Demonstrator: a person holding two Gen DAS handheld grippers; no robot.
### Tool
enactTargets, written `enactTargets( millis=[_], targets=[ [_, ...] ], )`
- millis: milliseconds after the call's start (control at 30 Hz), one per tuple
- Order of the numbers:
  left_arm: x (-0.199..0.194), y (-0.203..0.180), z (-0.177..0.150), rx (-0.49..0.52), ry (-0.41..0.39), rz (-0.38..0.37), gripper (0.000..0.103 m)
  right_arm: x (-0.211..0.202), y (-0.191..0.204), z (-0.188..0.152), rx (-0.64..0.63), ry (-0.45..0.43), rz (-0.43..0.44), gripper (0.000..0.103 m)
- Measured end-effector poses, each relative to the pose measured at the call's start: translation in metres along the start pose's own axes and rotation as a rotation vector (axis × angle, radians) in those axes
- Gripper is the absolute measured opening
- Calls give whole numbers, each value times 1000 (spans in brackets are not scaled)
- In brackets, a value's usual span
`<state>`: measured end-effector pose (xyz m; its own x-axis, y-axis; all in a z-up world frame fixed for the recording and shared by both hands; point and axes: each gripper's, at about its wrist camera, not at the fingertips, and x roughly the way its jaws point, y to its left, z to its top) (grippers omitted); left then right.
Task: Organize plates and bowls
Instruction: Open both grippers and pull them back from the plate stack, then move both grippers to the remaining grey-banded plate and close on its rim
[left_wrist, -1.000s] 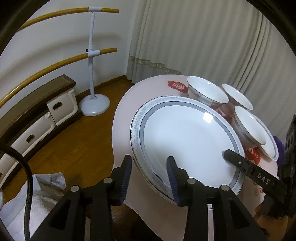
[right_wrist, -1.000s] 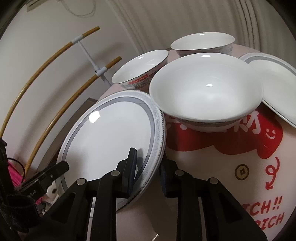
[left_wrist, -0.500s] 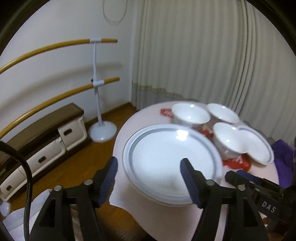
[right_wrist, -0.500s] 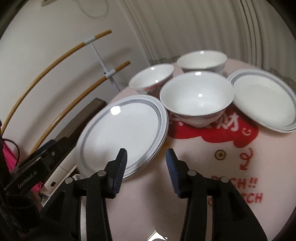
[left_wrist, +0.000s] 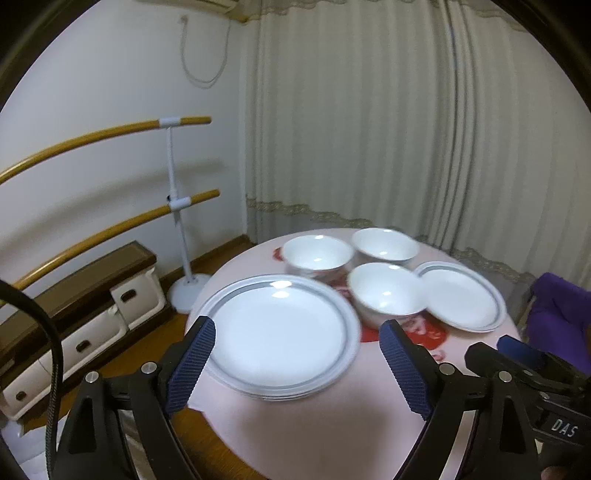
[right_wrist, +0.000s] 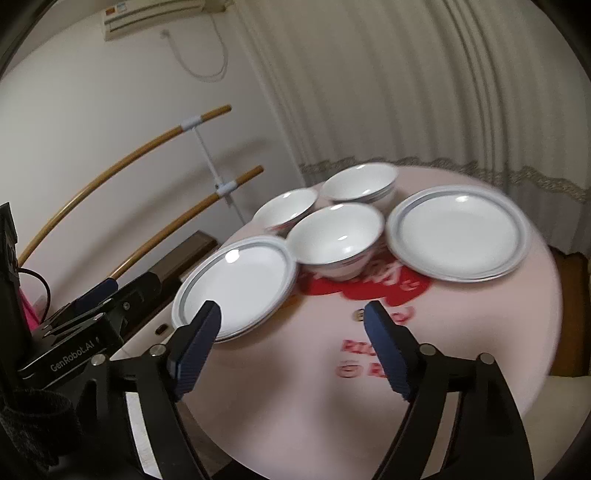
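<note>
Both grippers have let go of the near plate stack. Through the left wrist camera, the left gripper (left_wrist: 297, 341), which pinched the near plate stack's (left_wrist: 280, 334) rim a second ago, has just been opening; its jaws now stand wide with nothing pressed between them, and the whole round table (left_wrist: 314, 424) shows. Three bowls (left_wrist: 386, 293) cluster at one o'clock of that stack, the far plate stack (left_wrist: 460, 301) at two o'clock. Through the right wrist camera, the right gripper (right_wrist: 291, 317) has likewise released, jaws just widened and empty; the near plate stack (right_wrist: 236, 286) lies at eleven o'clock, resting on the table.
</note>
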<state>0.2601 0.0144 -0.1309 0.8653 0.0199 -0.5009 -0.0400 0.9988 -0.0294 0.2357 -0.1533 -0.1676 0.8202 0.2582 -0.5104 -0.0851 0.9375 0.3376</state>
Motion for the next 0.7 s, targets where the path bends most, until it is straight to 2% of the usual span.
enactTargets(
  millis=[167,333,533,700],
  targets=[
    [-7,-39,1,33,-4,-40,92,-30,-33,5,12,-49,-46,91],
    [4,-74,3,53,46,-99,92,-52,-73,12,45,-79,-104,92],
    [35,-105,11,31,122,-168,92,-59,-120,25,91,-82,-160,92],
    [74,-123,19,-29,185,-179,92,-46,-157,38,123,-60,-194,92]
  ],
)
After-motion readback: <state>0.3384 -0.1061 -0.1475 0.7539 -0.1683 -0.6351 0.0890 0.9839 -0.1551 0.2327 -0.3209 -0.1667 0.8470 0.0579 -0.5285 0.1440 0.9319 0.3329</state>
